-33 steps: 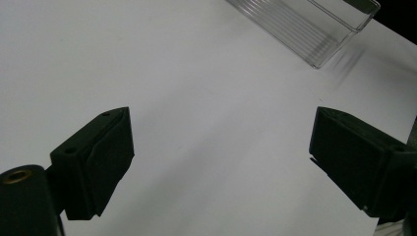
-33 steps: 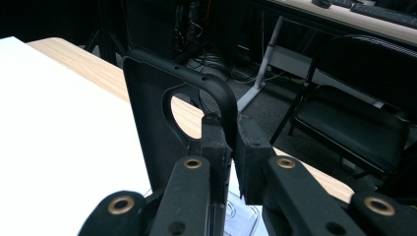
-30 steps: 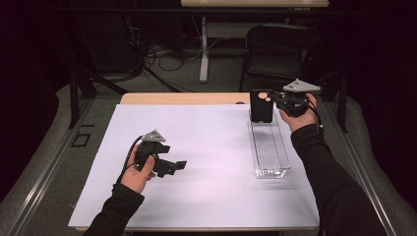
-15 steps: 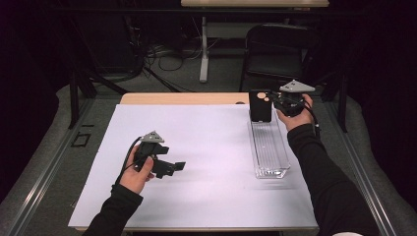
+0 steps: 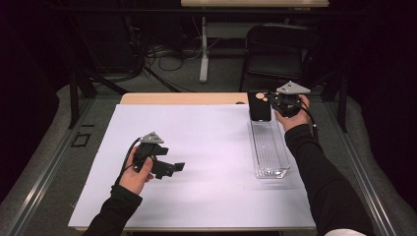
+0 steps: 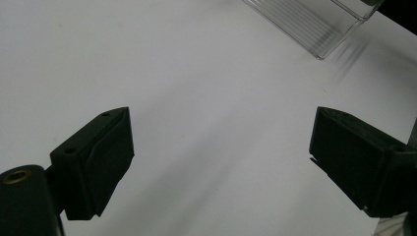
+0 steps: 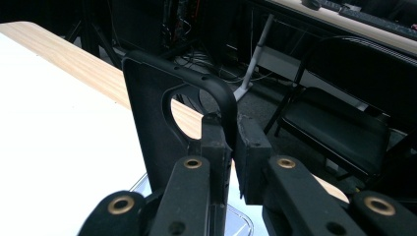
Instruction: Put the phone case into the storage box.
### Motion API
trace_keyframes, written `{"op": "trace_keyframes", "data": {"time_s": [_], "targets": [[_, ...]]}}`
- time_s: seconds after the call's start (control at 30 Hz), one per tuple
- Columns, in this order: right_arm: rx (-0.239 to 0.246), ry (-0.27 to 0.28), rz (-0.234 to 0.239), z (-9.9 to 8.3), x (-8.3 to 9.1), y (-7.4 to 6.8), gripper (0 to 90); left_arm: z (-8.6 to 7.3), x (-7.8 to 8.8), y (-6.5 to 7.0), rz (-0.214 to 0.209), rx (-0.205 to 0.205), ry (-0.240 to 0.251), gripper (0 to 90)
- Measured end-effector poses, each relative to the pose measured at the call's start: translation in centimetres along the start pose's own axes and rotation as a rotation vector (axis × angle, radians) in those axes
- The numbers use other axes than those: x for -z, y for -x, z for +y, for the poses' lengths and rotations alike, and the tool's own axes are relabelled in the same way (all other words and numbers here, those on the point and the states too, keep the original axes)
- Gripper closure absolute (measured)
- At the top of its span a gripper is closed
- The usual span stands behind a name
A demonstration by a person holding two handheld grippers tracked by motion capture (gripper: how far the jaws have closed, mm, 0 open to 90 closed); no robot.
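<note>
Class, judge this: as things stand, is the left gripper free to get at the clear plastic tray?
Probably yes. The left gripper has open, empty jaws, and bare white table cover lies between it and the clear plastic tray; the right gripper works at its far end.

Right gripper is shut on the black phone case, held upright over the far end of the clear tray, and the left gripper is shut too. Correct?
Not quite. The left gripper is open, jaws wide apart over bare table, as the left gripper view shows. The right gripper does clamp the phone case upright over the tray.
</note>
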State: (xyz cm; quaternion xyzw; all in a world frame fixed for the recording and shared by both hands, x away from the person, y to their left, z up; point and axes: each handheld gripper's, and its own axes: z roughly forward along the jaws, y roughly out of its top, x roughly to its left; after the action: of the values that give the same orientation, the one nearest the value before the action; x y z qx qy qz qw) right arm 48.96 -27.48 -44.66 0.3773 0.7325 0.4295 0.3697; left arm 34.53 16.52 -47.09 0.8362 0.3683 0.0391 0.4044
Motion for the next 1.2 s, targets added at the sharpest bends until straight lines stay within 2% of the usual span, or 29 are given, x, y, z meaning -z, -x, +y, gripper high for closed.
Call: {"op": "trace_keyframes", "data": {"time_s": [0.37, 1.2], "targets": [[0.029, -0.007, -0.004, -0.5, -0.5, -0.1, 84.3, -0.2, -0.2, -0.1, -0.002, 0.004, -0.010, 9.8], [0.040, 0.005, 0.015, -1.3, -0.8, 0.1, 84.2, -0.3, -0.5, 0.0, -0.006, 0.000, -0.019, 9.8]]}}
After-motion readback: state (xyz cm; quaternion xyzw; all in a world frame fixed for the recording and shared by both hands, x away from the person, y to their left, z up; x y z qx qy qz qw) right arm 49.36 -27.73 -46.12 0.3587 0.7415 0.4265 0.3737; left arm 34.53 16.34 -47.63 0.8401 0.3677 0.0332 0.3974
